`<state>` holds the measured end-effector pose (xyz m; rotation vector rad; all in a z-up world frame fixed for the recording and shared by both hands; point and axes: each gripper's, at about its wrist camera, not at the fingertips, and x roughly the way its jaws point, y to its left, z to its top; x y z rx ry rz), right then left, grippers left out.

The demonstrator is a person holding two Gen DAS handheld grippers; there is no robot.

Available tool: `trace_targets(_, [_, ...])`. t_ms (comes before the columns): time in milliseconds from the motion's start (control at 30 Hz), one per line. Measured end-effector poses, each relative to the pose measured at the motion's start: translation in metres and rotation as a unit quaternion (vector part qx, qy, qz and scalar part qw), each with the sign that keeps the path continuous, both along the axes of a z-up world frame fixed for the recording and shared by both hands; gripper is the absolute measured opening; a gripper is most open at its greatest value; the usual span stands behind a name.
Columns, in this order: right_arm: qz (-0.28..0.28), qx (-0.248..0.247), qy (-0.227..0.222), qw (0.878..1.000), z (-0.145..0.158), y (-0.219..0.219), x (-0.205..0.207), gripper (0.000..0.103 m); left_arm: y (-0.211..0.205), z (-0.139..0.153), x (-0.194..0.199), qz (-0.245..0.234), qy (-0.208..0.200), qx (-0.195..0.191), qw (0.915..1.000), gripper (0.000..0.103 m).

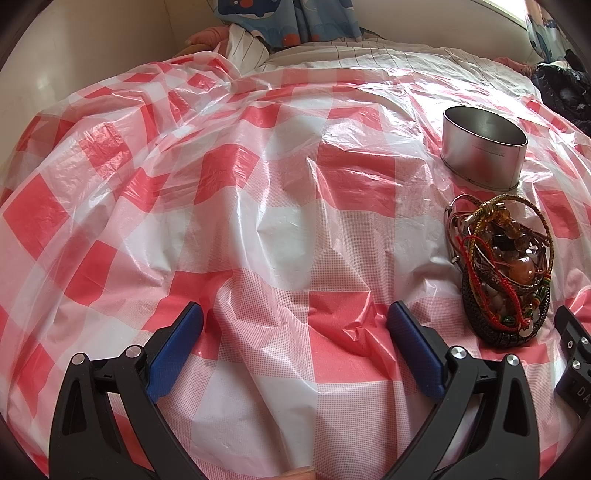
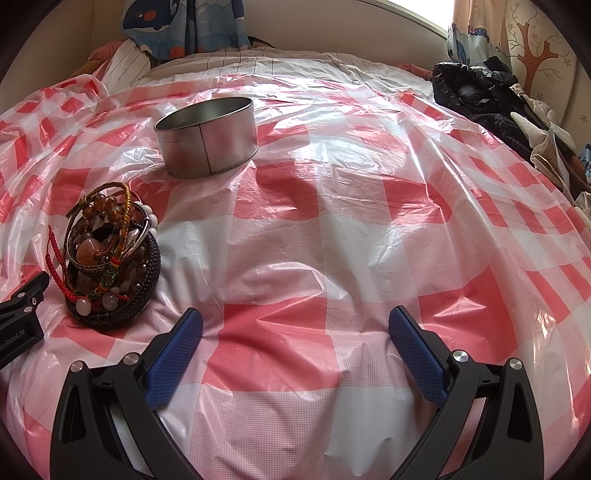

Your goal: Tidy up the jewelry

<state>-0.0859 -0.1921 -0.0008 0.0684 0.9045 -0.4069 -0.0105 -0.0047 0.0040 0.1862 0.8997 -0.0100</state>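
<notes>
A pile of bracelets [image 1: 506, 258] [image 2: 110, 254], beaded, braided and metal, lies heaped on the checked sheet, with a dark woven band around its base. Behind it stands an empty round metal tin [image 1: 484, 147] [image 2: 207, 136], open at the top. My left gripper [image 1: 295, 317] is open with nothing between its blue pads, and the pile sits to its right. My right gripper [image 2: 295, 325] is also open and empty, with the pile to its left. Part of each black gripper body shows at the edge of the other's view.
A red-and-white checked plastic sheet [image 2: 332, 229] covers a bed, crinkled and folded at the far left. Dark clothes [image 2: 476, 92] are heaped at the far right. Patterned curtains [image 2: 184, 26] hang behind, and striped bedding [image 1: 332, 51] shows past the sheet.
</notes>
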Motion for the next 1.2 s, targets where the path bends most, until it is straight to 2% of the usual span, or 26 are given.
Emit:
trace_targets(367, [0.001,0.002,0.0,1.0,0.0,0.001,0.001,0.096,0.003,-0.003,0.001,0.001,0.009,-0.02,0.9998,0.096])
trace_targets(500, [-0.001,0.032,-0.003,0.999,-0.001,-0.008,0.0,0.096,0.003,-0.003,0.0,0.002,0.01,-0.023,0.9997,0.096])
trace_targets(800, [-0.001,0.019,-0.004,1.0,-0.001,-0.005,-0.002,0.096,0.006,-0.002,0.001,0.008,0.016,-0.039,0.9991,0.096])
trace_targets(933, [0.0,0.019,-0.011,1.0,0.001,-0.004,-0.005,0.096,0.004,0.006,-0.004,-0.005,-0.008,-0.034,0.9994,0.096])
trace_targets(1067, [0.0,0.018,-0.014,1.0,0.001,-0.004,-0.005,0.096,-0.003,0.029,-0.018,-0.04,-0.066,-0.04,0.9962,0.096])
trace_targets(1200, [-0.001,0.015,-0.016,1.0,0.002,-0.002,-0.006,0.096,-0.006,0.042,-0.023,-0.087,-0.074,-0.094,0.989,0.096])
